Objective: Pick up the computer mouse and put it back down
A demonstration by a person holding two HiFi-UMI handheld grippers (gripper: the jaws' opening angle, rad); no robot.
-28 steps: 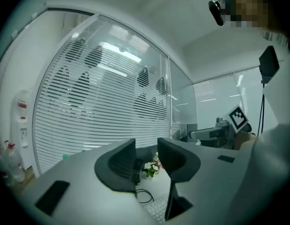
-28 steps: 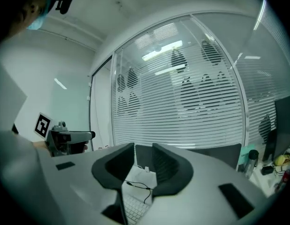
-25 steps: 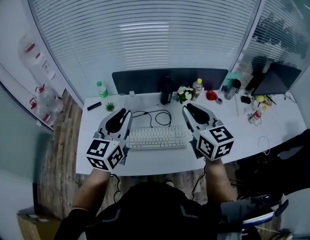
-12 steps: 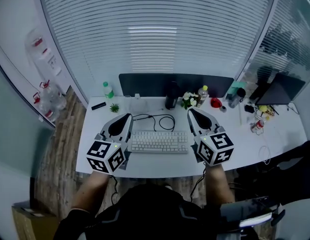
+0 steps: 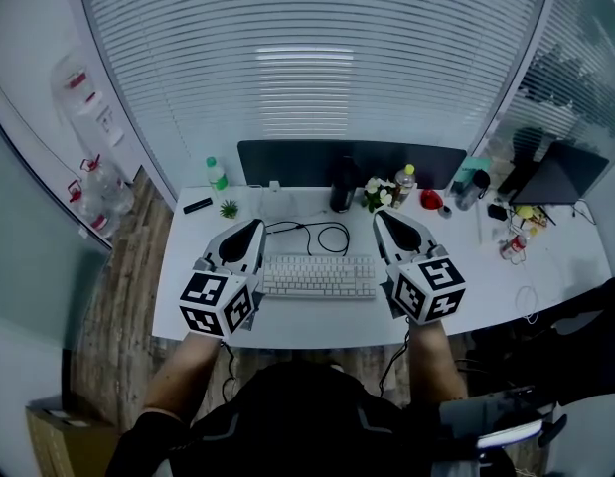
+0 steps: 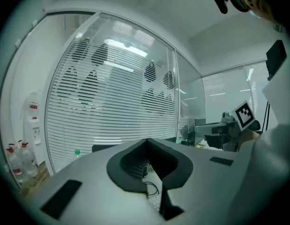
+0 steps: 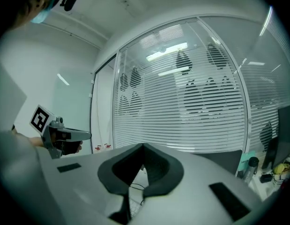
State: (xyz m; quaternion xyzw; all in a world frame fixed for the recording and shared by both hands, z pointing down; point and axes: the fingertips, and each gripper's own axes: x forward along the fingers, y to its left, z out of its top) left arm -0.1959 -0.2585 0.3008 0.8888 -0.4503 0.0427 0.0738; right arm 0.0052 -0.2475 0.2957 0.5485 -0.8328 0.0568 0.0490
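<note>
head view: a white table (image 5: 287,328) carries a pale keyboard (image 5: 318,275) with a black cable (image 5: 322,235) looped behind it, a dark monitor (image 5: 352,159) along the back edge and a green-capped bottle (image 5: 217,173) to the left. the left claw (image 5: 249,229) hangs just left of the keyboard and the right claw (image 5: 382,217) just right of it, both pointing at the monitor. no computer mouse can be made out here; it may lie beneath one of the gripper bodies, but that cannot be told.

left gripper view: the left claw (image 6: 147,140) is closed, its dark rubbery pads meeting at the tip with nothing between them. keyboard keys and the cable show through the rounded gap behind the tips. slatted blinds (image 6: 112,102) fill the background.

right gripper view: the right claw (image 7: 143,145) is likewise closed and empty, smooth grey shells around matte black pads.

a mouse is likely light, rigid and smooth-shelled, so somewhat slippery. judging from that, the best hold is across its two sides at the narrow waist, squeezed gently, keeping clear of the buttons and any cord.
</note>
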